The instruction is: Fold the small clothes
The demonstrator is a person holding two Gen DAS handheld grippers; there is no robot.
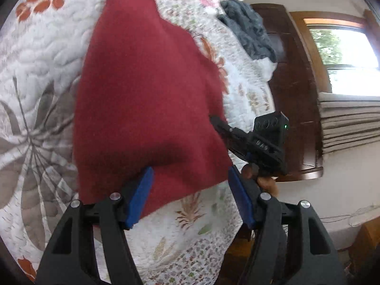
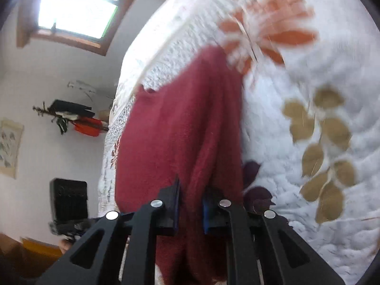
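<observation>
Red knit garment (image 1: 147,90) over quilted bed (image 1: 47,54): right tool (image 2: 190,204) clamped on its bunched edge, left tool (image 1: 190,190) spread apart beside it; fold unfinished; grey garment (image 1: 247,30) beyond untouched.

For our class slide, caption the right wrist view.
Right hand-held gripper pinches a red garment above a floral quilt.

left gripper: black two-finger gripper with blue pads (image 1: 190,190), jaws spread wide, nothing pinched, red cloth just lying across the gap

right gripper: black two-finger gripper with blue pads (image 2: 191,204), jaws pulled in close, clamped on a bunched fold of dark red fleece cloth (image 2: 180,130)

right gripper from the left cam: off to the right side (image 1: 249,140), tips at the cloth's edge

hand: fingers (image 1: 266,180) wrapped round the right gripper's handle
</observation>
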